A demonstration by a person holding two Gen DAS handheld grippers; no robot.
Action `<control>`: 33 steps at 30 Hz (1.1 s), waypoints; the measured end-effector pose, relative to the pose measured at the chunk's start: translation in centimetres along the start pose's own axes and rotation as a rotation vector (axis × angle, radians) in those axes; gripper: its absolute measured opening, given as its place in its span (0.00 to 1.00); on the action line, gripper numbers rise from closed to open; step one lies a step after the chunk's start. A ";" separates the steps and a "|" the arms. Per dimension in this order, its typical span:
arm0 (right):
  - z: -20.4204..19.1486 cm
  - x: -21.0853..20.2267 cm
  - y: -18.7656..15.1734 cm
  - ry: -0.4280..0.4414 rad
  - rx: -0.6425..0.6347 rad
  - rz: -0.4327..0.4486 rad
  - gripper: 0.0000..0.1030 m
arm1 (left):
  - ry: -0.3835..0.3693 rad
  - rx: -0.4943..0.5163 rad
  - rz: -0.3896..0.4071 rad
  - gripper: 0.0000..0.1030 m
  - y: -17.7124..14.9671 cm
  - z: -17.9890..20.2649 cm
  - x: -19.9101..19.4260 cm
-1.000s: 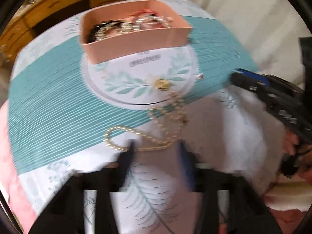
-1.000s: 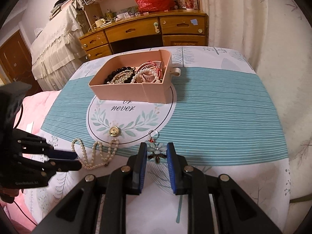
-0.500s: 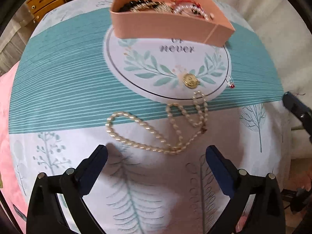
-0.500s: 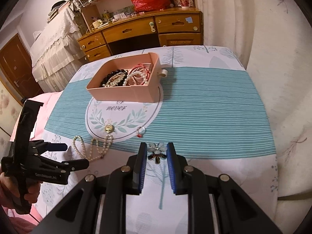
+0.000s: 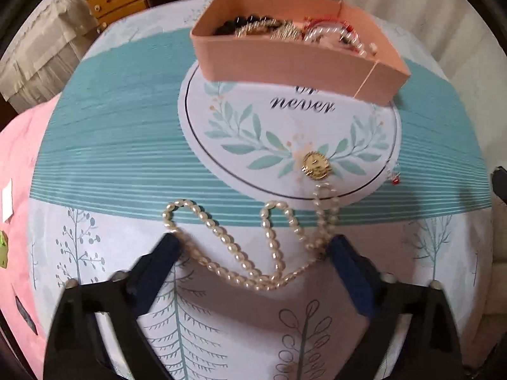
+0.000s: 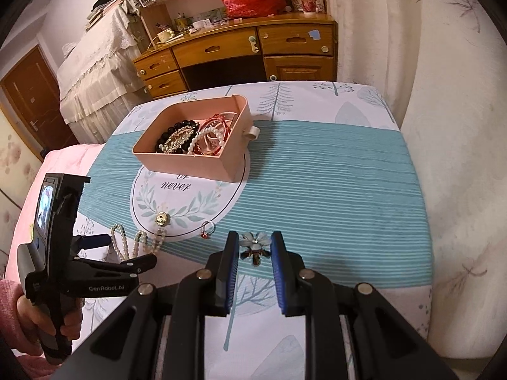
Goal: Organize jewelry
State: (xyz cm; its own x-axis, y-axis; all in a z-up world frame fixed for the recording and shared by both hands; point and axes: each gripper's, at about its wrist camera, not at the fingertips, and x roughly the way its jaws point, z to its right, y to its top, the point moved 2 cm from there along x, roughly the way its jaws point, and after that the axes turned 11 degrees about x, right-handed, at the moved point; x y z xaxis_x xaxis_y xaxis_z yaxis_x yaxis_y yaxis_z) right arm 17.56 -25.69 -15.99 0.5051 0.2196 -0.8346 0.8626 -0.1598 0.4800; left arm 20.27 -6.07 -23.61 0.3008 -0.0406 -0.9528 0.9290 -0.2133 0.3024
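A long pearl necklace [image 5: 240,247] lies looped on the tablecloth; it also shows in the right wrist view [image 6: 136,242]. My left gripper [image 5: 253,247] is open wide, its fingers straddling the necklace's near loops. A pink box [image 5: 294,60] holding several bracelets stands behind; it also shows in the right wrist view [image 6: 187,161]. A gold round brooch [image 5: 317,166] lies near the necklace. My right gripper [image 6: 253,248] stands narrowly apart around a pale flower brooch [image 6: 255,247], touching or not I cannot tell. A small ring with a red stone [image 6: 207,229] lies left of it.
The table carries a teal-striped cloth [image 6: 332,183] with a round "never" print. A wooden desk [image 6: 247,53] with drawers stands beyond the far edge. A white curtain [image 6: 443,95] hangs on the right. A pink bed cover [image 5: 19,190] lies left.
My left gripper has moved forward and down so its open fingers now flank the pearl necklace. My right gripper has pulled back slightly, the flower brooch still between its fingers.
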 end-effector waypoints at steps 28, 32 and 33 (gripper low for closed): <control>-2.9 -0.1 0.6 0.033 -0.008 0.026 0.19 | -0.280 -0.047 -0.047 0.06 3.0 -4.0 -5.1; -4.0 -0.8 1.5 0.047 -0.019 0.053 0.19 | -0.299 -0.015 -0.063 0.06 4.5 -4.2 -7.5; -4.3 -1.0 1.7 0.049 -0.025 0.059 0.19 | -0.303 -0.003 -0.065 0.06 4.9 -4.3 -8.3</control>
State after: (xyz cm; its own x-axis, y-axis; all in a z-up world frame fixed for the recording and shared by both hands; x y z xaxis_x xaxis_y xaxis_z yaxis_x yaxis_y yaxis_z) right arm 18.69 -22.08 -13.18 0.5554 0.2576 -0.7907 0.8314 -0.1498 0.5351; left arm 23.24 -2.57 -14.10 0.1629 -0.3163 -0.9346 0.9451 -0.2220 0.2399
